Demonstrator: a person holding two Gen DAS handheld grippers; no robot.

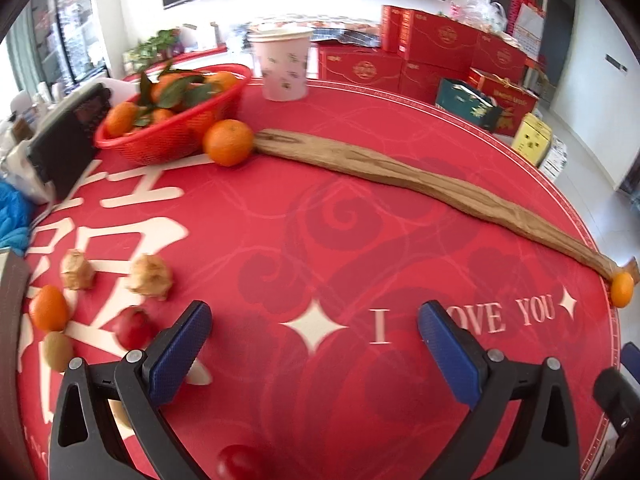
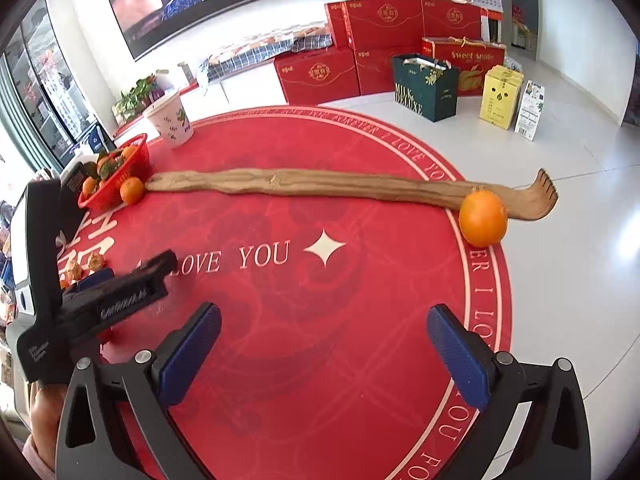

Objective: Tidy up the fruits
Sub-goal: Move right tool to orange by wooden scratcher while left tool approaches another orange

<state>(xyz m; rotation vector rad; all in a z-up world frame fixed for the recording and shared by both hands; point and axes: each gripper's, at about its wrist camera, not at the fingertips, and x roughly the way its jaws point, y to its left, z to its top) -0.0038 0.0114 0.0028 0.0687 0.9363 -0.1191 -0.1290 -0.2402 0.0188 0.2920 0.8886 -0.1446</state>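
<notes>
Left gripper (image 1: 314, 320) and right gripper (image 2: 324, 322): jaws spread, empty, above the round red printed counter (image 2: 320, 360). Long wooden back-scratcher (image 2: 320, 186) spans it; one orange (image 2: 483, 219) sits at the rim, another (image 1: 228, 142) touches the red plastic basket of leafy oranges (image 1: 160, 148). Red gift boxes (image 2: 316, 76) stand beyond.

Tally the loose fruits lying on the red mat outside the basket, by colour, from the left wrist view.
Orange fruits: 3
Red fruits: 2
Tan husked fruits: 2
Greenish-brown fruit: 1
Total: 8
</notes>
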